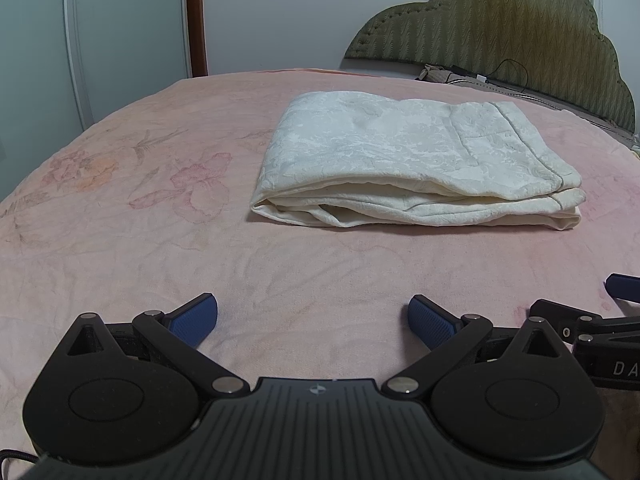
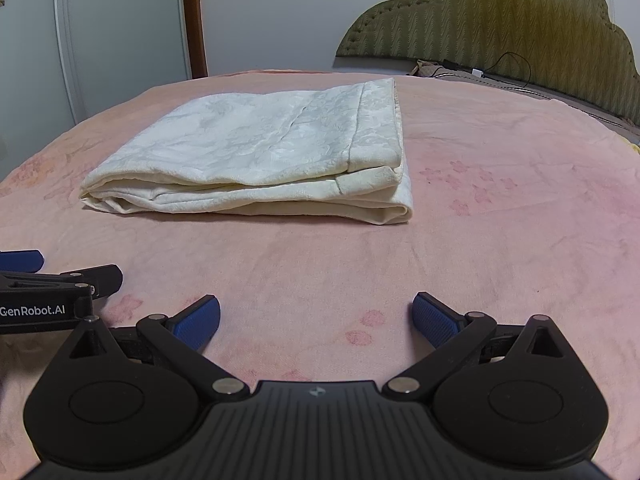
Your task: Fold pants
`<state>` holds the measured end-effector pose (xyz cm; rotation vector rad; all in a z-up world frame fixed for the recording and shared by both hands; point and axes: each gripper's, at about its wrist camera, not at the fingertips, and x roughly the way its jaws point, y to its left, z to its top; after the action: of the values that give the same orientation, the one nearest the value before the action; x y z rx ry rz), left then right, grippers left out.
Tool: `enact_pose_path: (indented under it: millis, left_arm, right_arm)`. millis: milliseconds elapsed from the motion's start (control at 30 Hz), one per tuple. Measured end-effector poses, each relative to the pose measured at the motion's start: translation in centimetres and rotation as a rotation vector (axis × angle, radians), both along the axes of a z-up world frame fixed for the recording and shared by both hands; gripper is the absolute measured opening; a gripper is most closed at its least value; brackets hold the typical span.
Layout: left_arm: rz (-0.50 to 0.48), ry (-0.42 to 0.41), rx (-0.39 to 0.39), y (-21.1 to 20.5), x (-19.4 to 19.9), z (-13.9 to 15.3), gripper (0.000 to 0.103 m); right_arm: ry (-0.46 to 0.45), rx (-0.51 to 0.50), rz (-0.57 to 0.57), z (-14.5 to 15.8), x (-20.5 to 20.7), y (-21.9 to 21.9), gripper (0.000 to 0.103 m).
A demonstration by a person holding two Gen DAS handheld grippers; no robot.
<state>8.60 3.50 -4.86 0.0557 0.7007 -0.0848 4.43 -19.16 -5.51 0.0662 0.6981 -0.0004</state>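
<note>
From your right wrist camera you can read "GenRobot.AI" in white on the black side of the left gripper (image 2: 316, 322). From your left wrist camera, only "DA" shows on the right gripper (image 1: 313, 322), cut off at the edge.

Right hand-held gripper (image 1: 624, 300) cut by frame edge; headboard (image 1: 520, 28) top cropped.

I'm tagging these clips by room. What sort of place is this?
Most likely a bedroom: the folded cream pants lie on a pink floral bedspread, with a padded olive headboard against the wall behind.
</note>
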Motion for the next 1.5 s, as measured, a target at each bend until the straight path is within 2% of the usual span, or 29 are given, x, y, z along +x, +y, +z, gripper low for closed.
enact_pose_path:
  millis: [967, 1233, 1300, 1400, 1500]
  left_arm:
    - [0.001, -0.001, 0.002, -0.1, 0.0, 0.0, 0.103]
    - [0.002, 0.018, -0.026, 0.4, -0.3, 0.5, 0.103]
    - [0.04, 0.035, -0.04, 0.4, -0.4, 1.0, 0.102]
    - [0.055, 0.003, 0.01, -0.2, -1.0, 1.5, 0.102]
    - [0.044, -0.005, 0.028, -0.3, -1.4, 1.2, 0.103]
  right_arm:
    - [0.002, -0.004, -0.007, 0.0, 0.0, -0.1, 0.103]
    - [0.001, -0.006, -0.011, 0.0, 0.0, 0.2, 0.103]
    - [-0.023, 0.017, -0.024, 0.2, -0.4, 0.1, 0.103]
    - [-0.106, 0.058, -0.041, 1.2, -1.4, 0.1, 0.103]
    - [-0.13, 0.012, -0.021, 1.7, -1.6, 0.9, 0.103]
